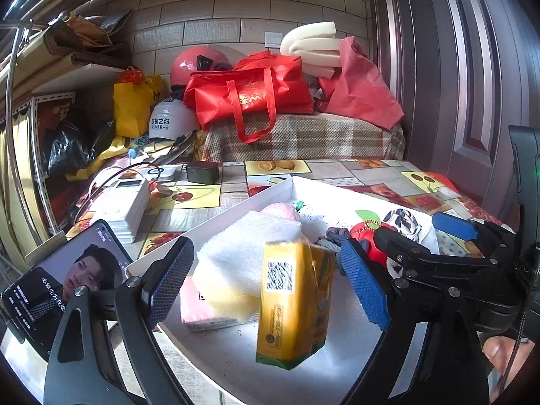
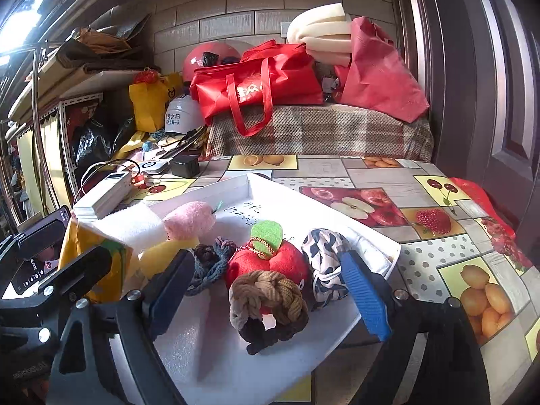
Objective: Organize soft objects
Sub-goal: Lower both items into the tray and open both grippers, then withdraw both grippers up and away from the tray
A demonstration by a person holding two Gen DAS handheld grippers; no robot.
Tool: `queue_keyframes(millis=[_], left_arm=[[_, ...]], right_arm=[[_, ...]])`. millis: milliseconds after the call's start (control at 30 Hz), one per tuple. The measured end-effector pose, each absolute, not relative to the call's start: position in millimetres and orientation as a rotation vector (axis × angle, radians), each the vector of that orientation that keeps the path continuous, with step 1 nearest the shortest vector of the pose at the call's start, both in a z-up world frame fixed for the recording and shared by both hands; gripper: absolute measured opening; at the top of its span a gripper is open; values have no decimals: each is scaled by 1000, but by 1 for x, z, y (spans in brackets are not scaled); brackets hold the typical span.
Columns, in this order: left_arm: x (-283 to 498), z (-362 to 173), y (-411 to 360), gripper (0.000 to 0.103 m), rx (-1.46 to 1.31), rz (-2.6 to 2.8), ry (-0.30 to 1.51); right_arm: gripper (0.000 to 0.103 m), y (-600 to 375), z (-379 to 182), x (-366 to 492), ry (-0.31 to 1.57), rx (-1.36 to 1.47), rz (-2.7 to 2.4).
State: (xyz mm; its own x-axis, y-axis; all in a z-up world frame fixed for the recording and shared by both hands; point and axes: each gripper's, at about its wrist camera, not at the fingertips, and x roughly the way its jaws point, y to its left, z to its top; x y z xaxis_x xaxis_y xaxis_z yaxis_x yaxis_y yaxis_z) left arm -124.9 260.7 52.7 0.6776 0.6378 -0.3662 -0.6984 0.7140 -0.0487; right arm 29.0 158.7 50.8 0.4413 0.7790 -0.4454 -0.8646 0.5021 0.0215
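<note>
A white tray (image 1: 270,192) on the table holds the soft things. In the left wrist view a yellow tissue pack (image 1: 293,303) stands upright between the pads of my left gripper (image 1: 266,285), which is open and clear of it. Behind it lie a white sponge (image 1: 243,249) and a pink pack (image 1: 195,307). In the right wrist view my right gripper (image 2: 266,292) is open around a brown braided scrunchie (image 2: 268,298) without touching it. Just beyond sit a red plush apple (image 2: 270,260), a grey braided scrunchie (image 2: 211,263), a black-and-white scrunchie (image 2: 324,263) and a pink plush (image 2: 189,219).
A phone (image 1: 67,276) showing video leans at the tray's left. A white power bank (image 1: 125,206) with cables and a black box (image 1: 202,172) lie behind. Red bags (image 1: 249,98), helmets and foam are piled on a checked bench at the back. A door (image 1: 472,84) is on the right.
</note>
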Motion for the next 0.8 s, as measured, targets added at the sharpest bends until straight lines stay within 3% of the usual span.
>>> queue_keyframes(millis=[33,67,800], left_arm=[[-125,53,261,93,-194,756,336],[-125,53,262,103,-197,757,341],[-126,54,260,103,-188,763,327]], right_arm=[[103,158,50,32,440,-215,1017],[103,158,50,34,446,-209,1013],[103,151,52,28,399,-188,988]])
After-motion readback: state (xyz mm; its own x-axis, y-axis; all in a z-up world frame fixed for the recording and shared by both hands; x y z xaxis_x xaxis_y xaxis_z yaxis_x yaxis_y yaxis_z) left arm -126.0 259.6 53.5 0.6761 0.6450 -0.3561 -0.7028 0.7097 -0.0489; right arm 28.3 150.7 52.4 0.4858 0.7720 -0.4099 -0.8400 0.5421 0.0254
